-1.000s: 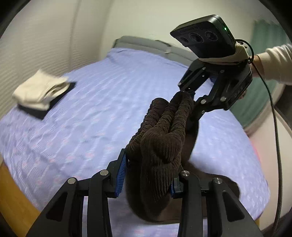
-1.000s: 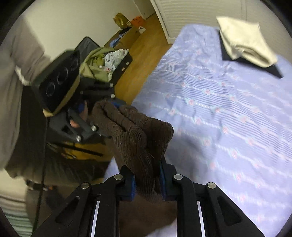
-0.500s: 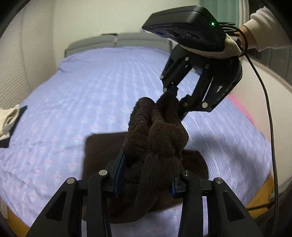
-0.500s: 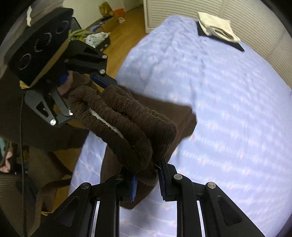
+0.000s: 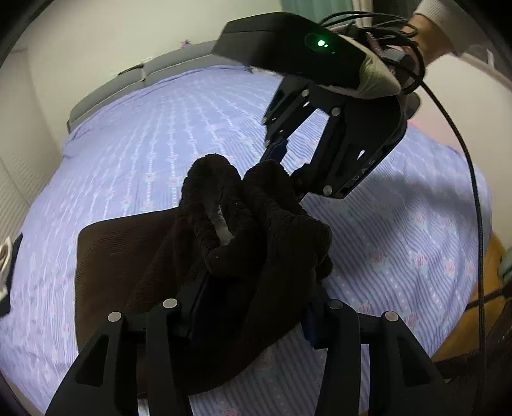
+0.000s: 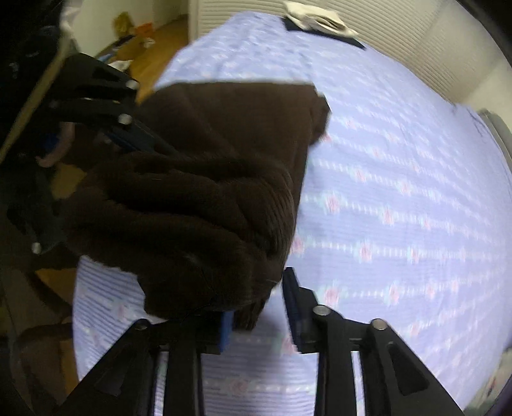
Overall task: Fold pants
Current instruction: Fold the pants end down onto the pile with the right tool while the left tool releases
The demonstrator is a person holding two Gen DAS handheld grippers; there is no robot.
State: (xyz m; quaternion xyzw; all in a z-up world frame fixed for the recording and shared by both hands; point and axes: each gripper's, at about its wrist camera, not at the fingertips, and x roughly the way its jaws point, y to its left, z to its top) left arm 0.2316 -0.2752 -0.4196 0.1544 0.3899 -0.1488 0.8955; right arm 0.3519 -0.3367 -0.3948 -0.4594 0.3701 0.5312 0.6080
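Dark brown corduroy pants (image 5: 243, 243) lie partly on the lilac bed, with the bunched waistband lifted. My left gripper (image 5: 252, 304) is shut on that bunched cloth. In the left wrist view my right gripper (image 5: 281, 160) reaches down to the far end of the bunch. In the right wrist view the pants (image 6: 204, 179) fill the left half and my right gripper (image 6: 259, 316) has its jaws spread, with the cloth against the left pad only and a gap to the right pad. The left gripper (image 6: 105, 105) shows at the upper left.
The bed (image 5: 160, 128) has a lilac flowered sheet and a grey headboard (image 5: 166, 70). A folded cream garment on a dark one (image 6: 316, 19) lies at the far corner. Wooden floor with clutter (image 6: 140, 41) lies beside the bed.
Both grippers have lowered the pants toward the bed. My right gripper's jaws have spread apart from the cloth they were pinching. The left gripper still holds the bunch.
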